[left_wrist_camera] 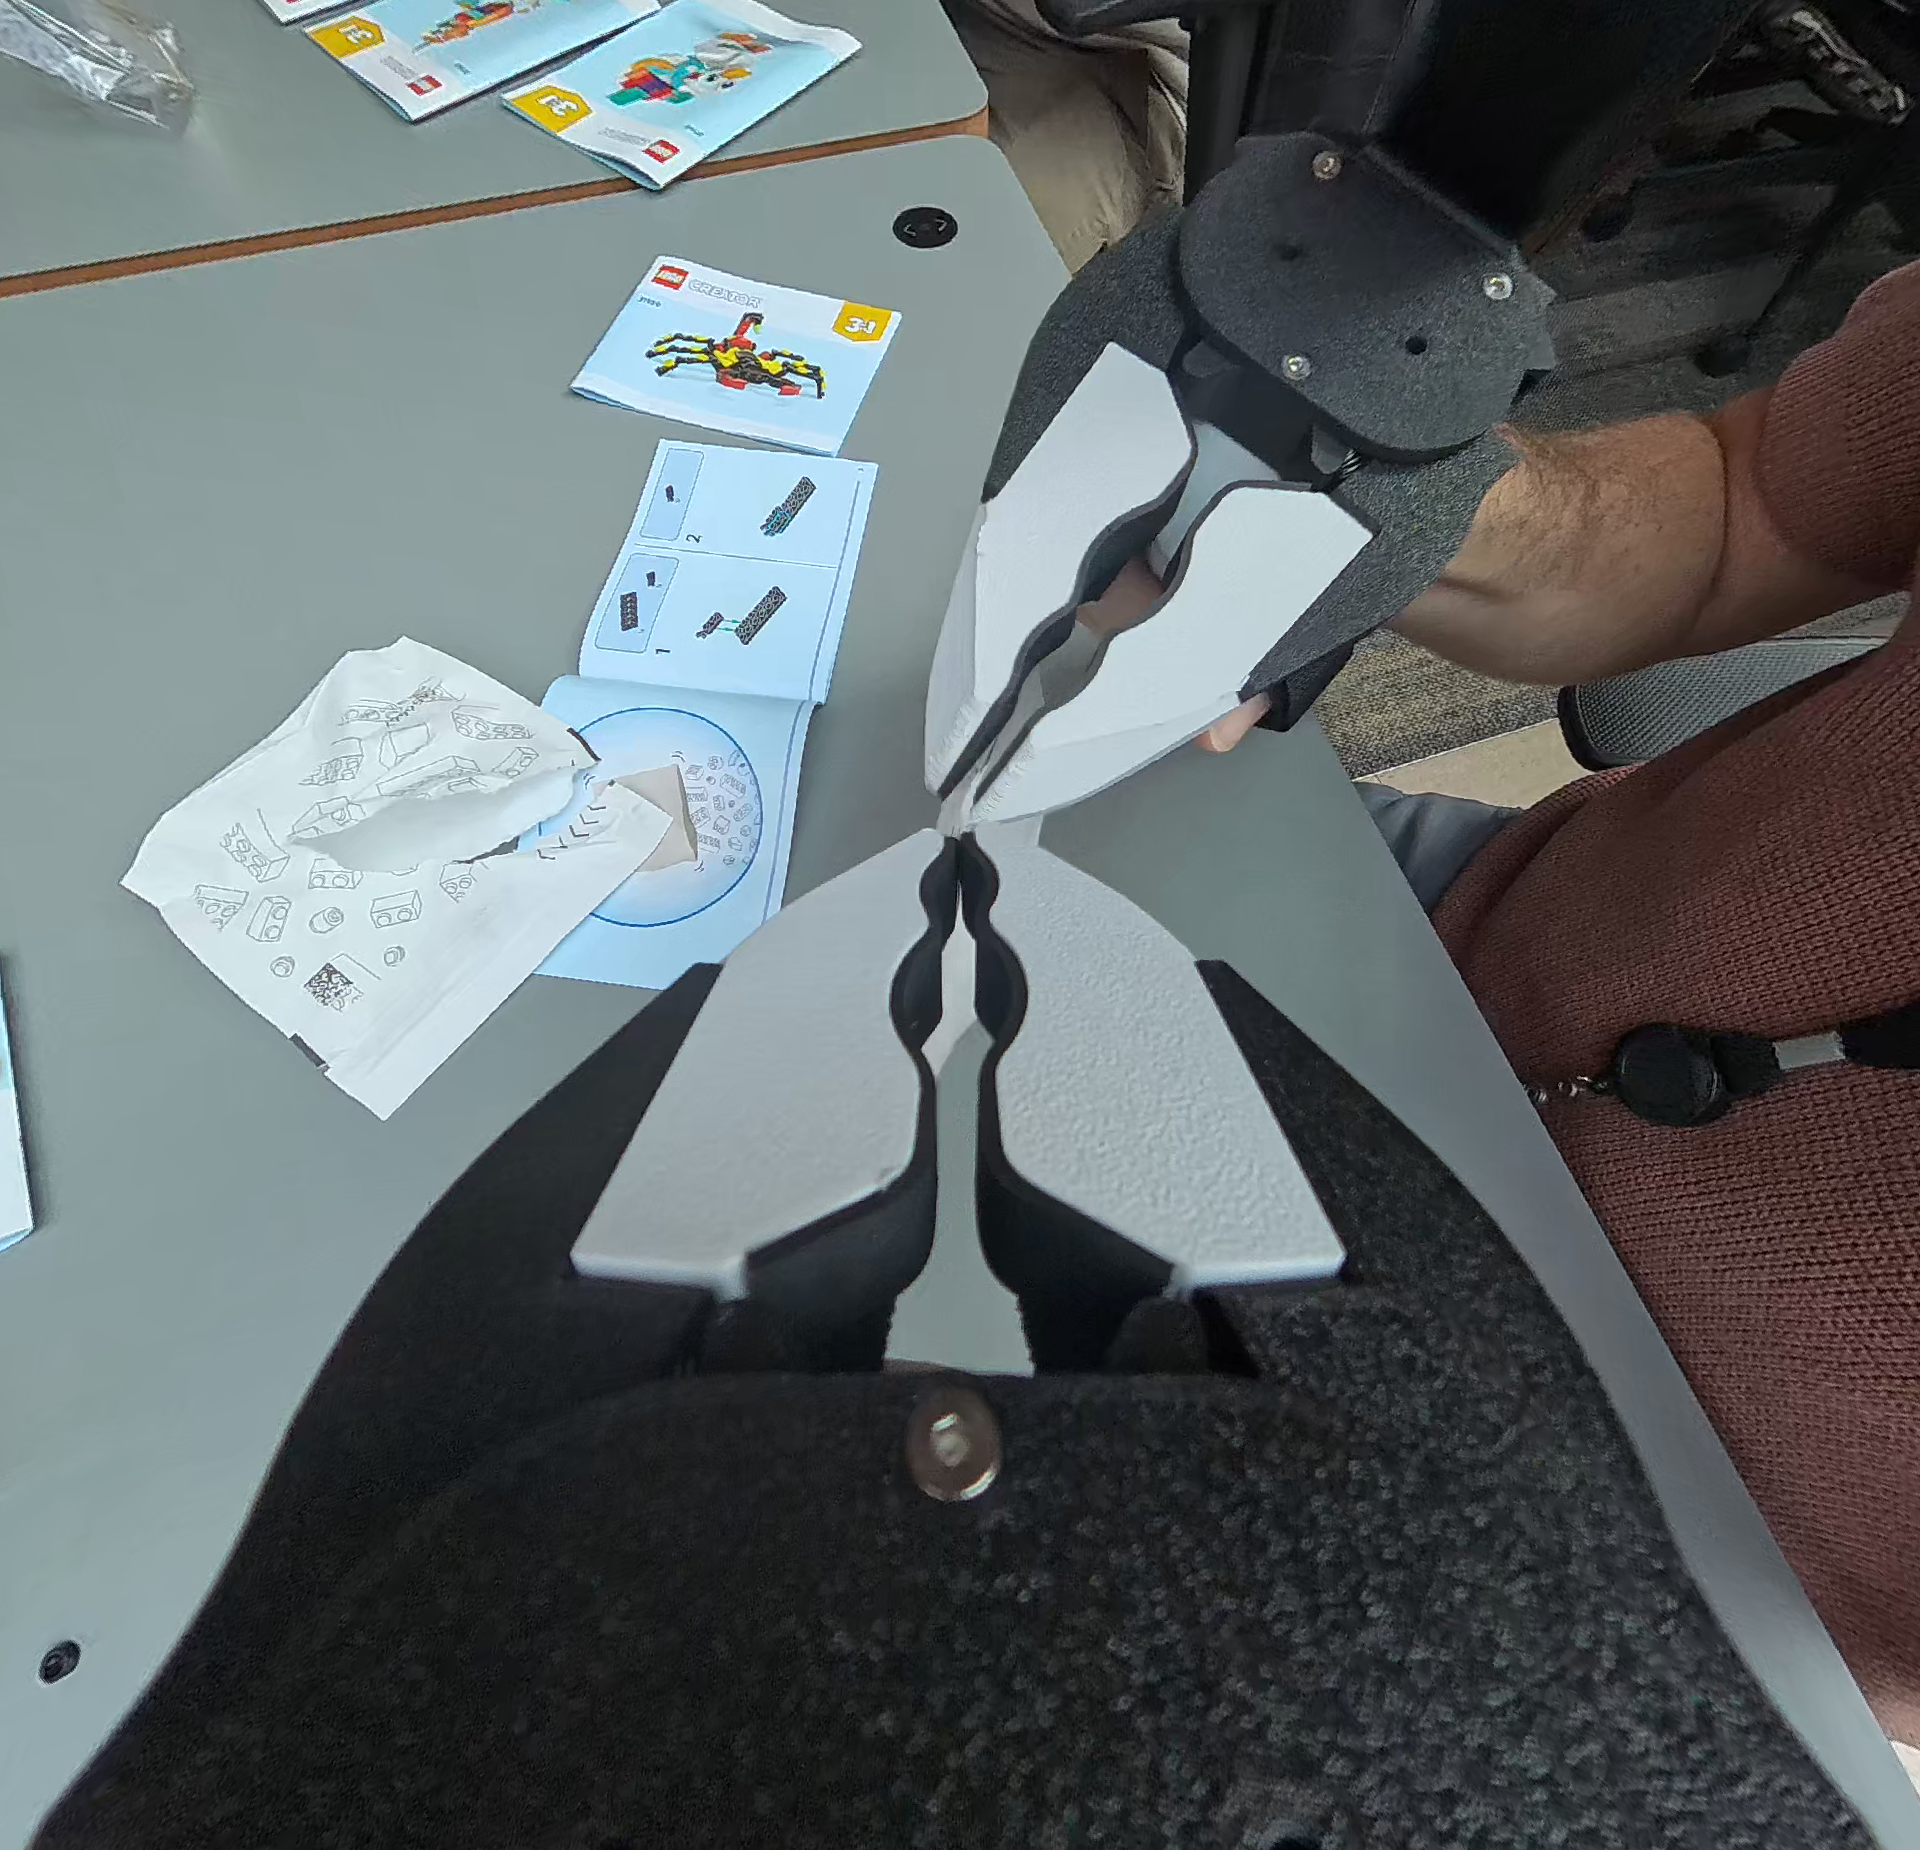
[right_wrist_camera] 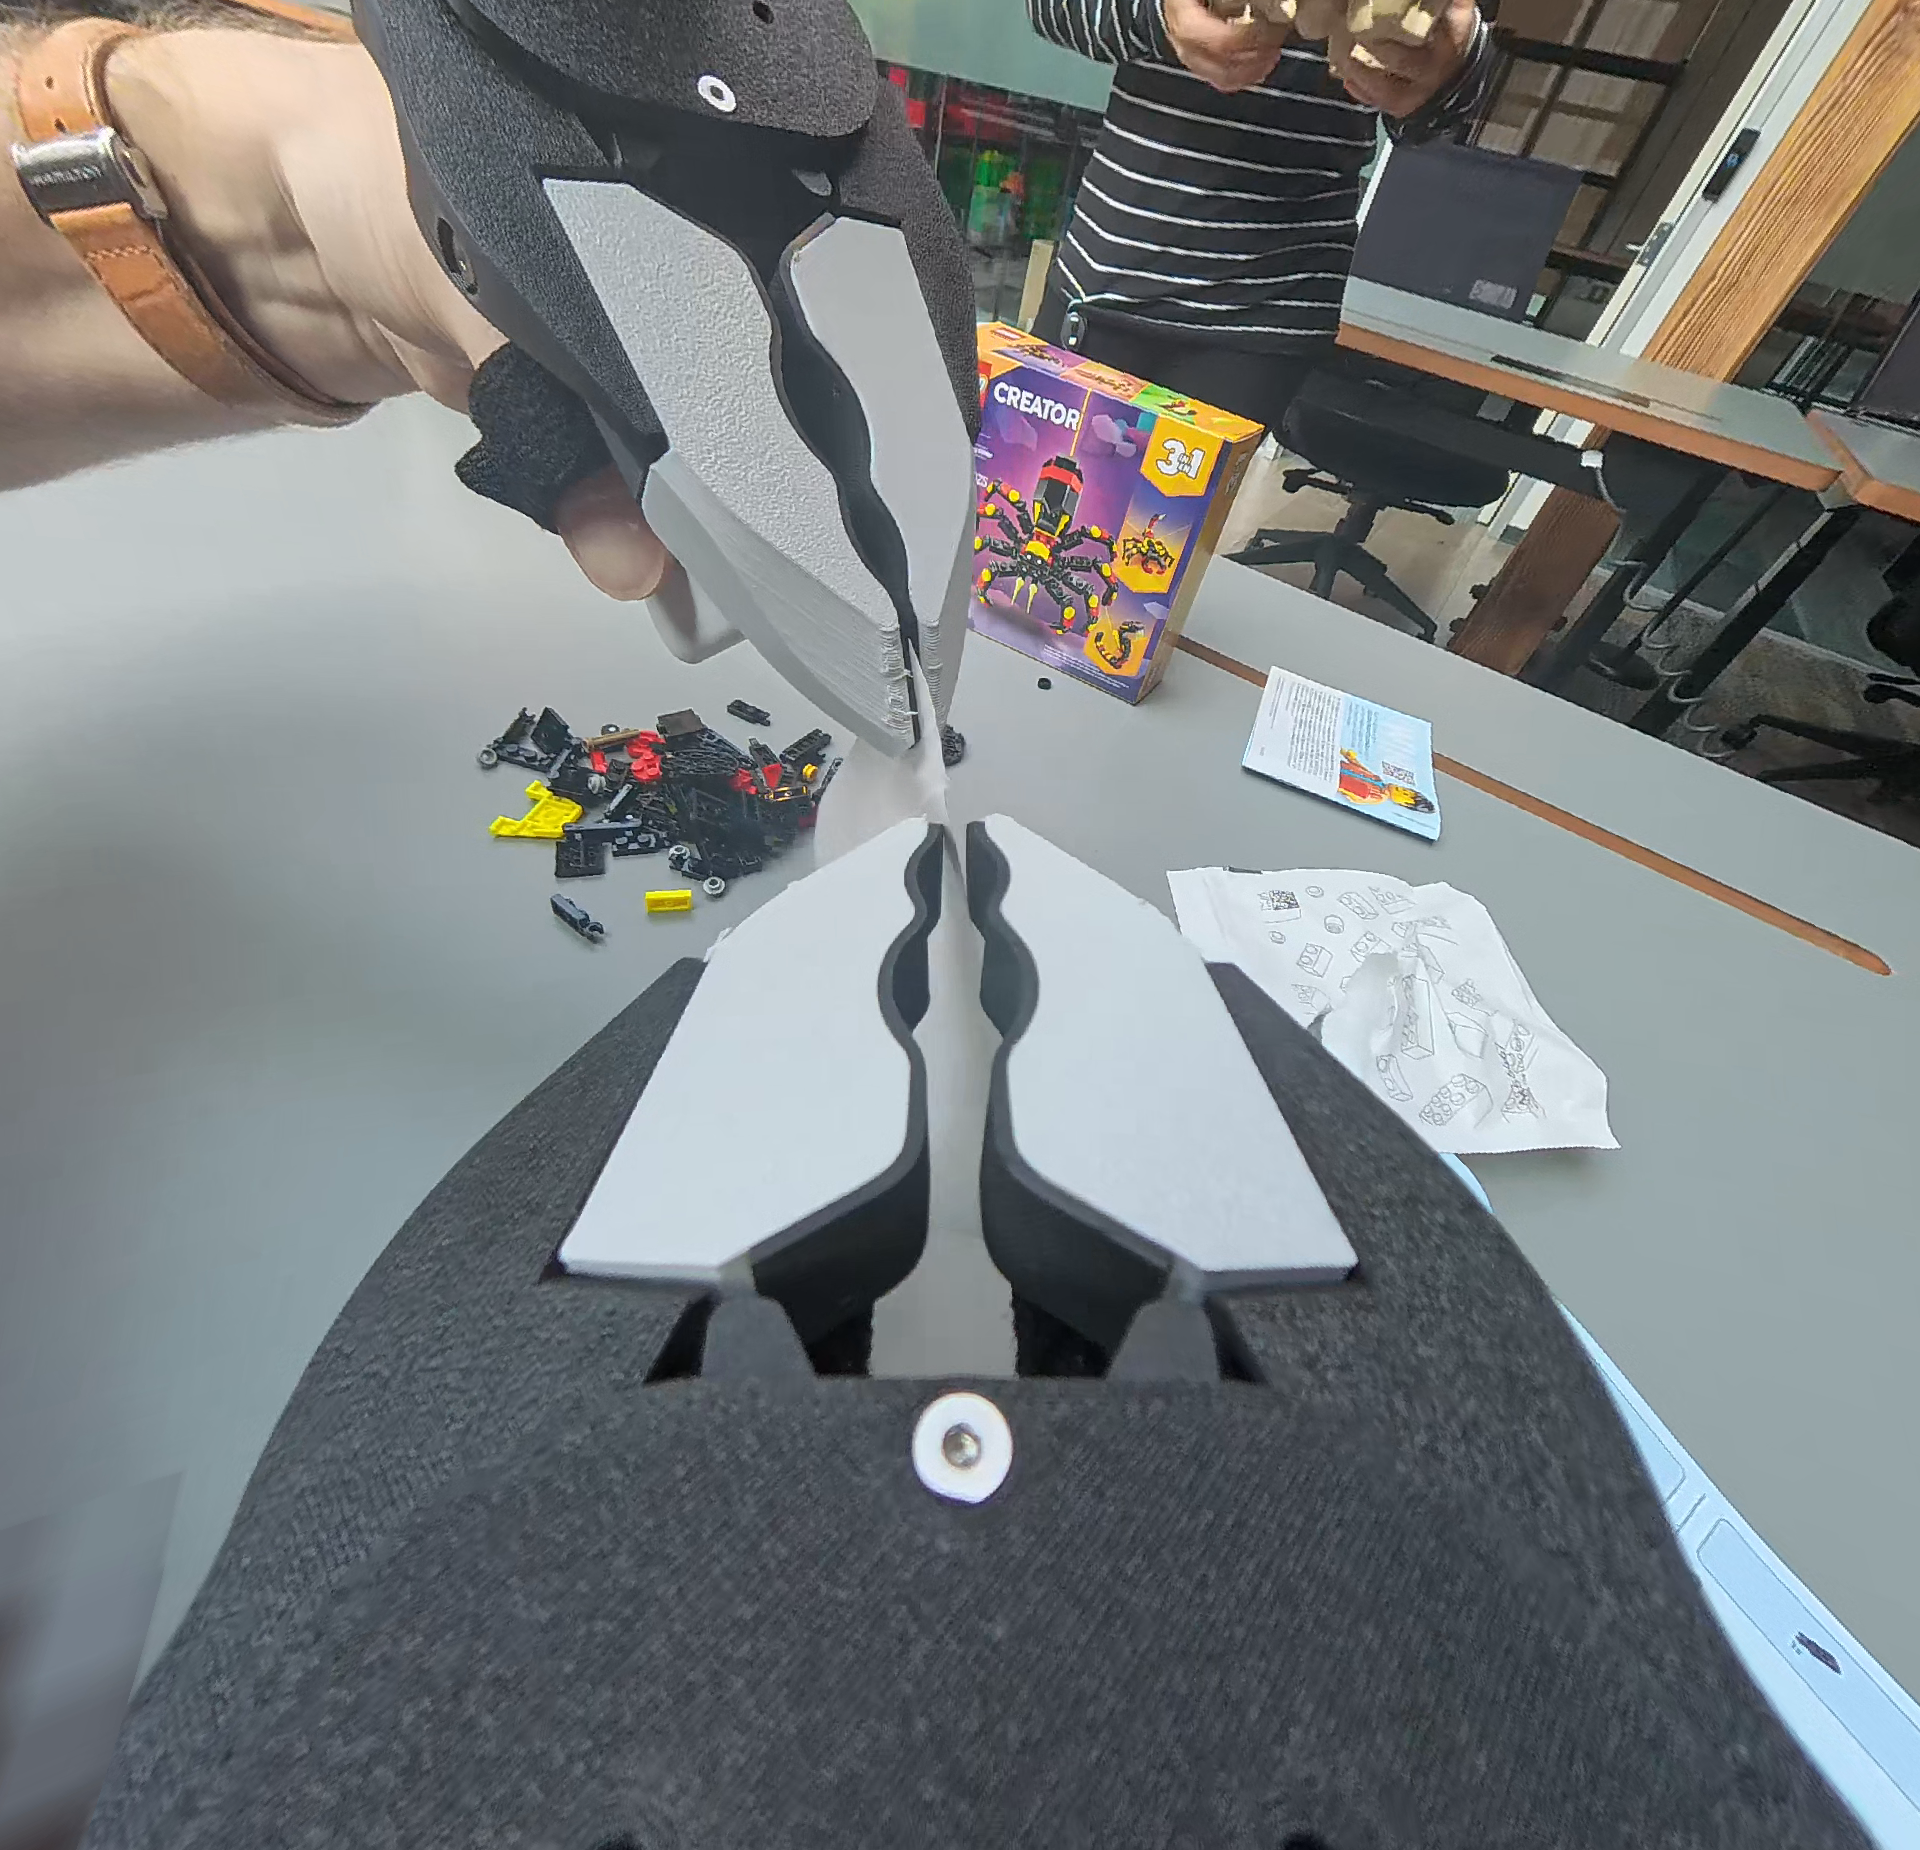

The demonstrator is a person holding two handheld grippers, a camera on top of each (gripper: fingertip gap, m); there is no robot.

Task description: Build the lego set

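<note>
Grey table (right_wrist_camera: 260, 969): one box (right_wrist_camera: 1101, 522), two claws (right_wrist_camera: 951, 834) (right_wrist_camera: 920, 699), one brick pile (right_wrist_camera: 665, 792).

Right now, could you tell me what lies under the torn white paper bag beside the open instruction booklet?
The torn bag overlaps the open booklet's lower page, covering part of its blue circle picture. The rest lies on the grey table. Anything beneath it stays hidden.

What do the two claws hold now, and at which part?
Both the left claw and right claw pinch one small white paper scrap, each at an opposite end.
</note>
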